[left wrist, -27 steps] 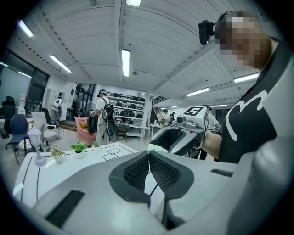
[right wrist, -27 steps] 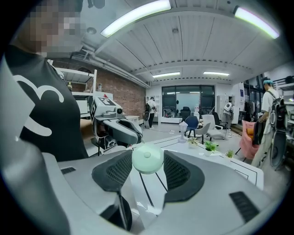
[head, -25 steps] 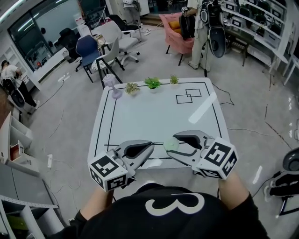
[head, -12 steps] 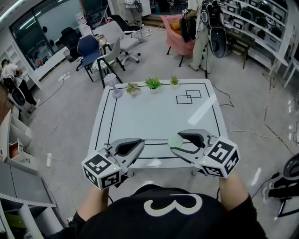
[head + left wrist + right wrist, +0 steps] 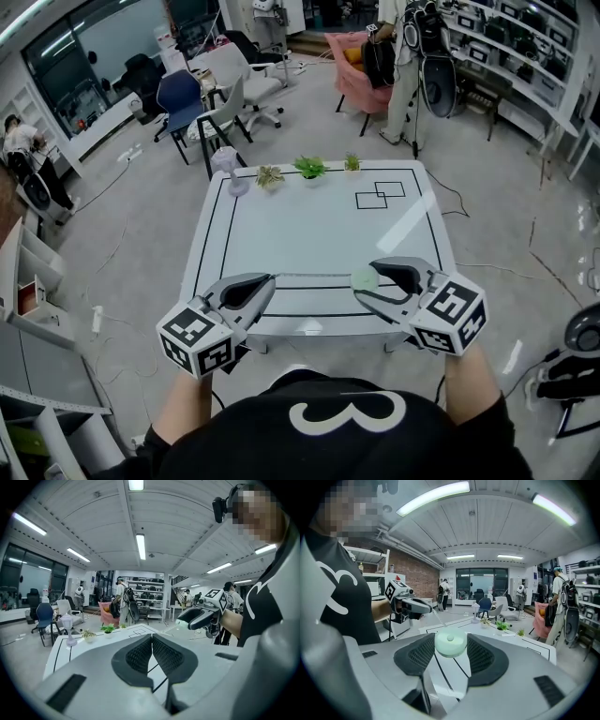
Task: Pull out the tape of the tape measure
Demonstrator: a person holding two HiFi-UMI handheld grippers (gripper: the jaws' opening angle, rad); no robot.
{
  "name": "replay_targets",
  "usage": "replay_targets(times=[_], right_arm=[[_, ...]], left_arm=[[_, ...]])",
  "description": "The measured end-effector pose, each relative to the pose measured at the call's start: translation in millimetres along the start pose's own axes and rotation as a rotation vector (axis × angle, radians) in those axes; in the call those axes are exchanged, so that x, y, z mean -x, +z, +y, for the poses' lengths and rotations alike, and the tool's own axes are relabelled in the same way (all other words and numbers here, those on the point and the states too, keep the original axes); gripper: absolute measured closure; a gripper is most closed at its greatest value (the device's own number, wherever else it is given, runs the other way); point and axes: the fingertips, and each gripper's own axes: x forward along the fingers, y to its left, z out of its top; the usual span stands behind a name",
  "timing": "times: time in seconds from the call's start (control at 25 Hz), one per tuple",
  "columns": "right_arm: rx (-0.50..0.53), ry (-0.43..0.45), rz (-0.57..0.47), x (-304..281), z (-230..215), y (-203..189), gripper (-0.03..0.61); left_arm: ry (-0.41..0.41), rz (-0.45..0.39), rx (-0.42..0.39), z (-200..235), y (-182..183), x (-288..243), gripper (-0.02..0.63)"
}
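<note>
Jaws of the right gripper are clamping a round pale-green tape measure over the white table, while the left gripper, jaws pressed together, is seemingly pinching its thin pulled-out tape.

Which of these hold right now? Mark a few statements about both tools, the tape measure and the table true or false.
1. The right tool grips the round pale green tape measure. True.
2. The left tool is wide open and empty. False: its jaws are shut on the tape.
3. The tape stretches between the two tools. True.
4. The tape measure lies on the table. False: the right tool holds it up off the surface.
5. The plants stand at the table's near edge. False: the plants line the far edge.
</note>
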Motion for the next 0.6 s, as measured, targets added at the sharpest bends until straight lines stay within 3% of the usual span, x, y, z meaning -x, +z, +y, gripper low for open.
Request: replay_targets(times=[0.28, 0.6], right_arm=[[0.000, -0.003, 0.011, -3.0, 4.3, -4.5, 0.360], [-0.020, -0.044, 0.030, 0.2, -4.3, -11.9, 0.360]], left_arm=[[0.010, 0.004, -0.011, 7.1, -5.7, 9.3, 0.603], [0.091, -0.005, 0.027, 40.7, -12.8, 28.7, 0.603]])
